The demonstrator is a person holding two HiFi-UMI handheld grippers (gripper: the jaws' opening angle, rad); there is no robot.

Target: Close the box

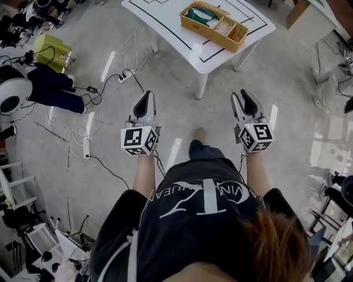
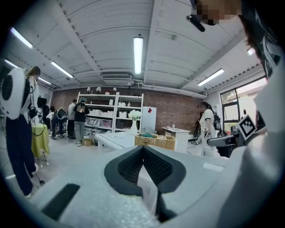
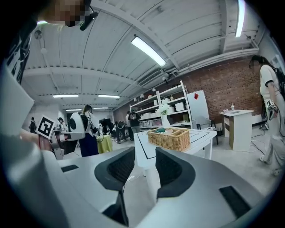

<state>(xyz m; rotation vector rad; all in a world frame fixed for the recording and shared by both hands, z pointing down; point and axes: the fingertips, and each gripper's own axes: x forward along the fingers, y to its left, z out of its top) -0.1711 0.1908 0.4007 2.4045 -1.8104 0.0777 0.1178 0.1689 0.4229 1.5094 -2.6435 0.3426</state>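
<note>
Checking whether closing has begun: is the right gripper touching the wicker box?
Apart. The head view shows the right gripper over the floor, a clear gap short of the white table that carries the wicker box.

I see the box [image 1: 214, 25] as a rectangular woven wicker container, tan in colour. It stands upright and level on the white table [image 1: 176, 30], toward the table's right-hand corner in my head view. Its top is open, and dividers split the interior into compartments. A green item [image 1: 199, 15] lies in the left compartment.
</note>
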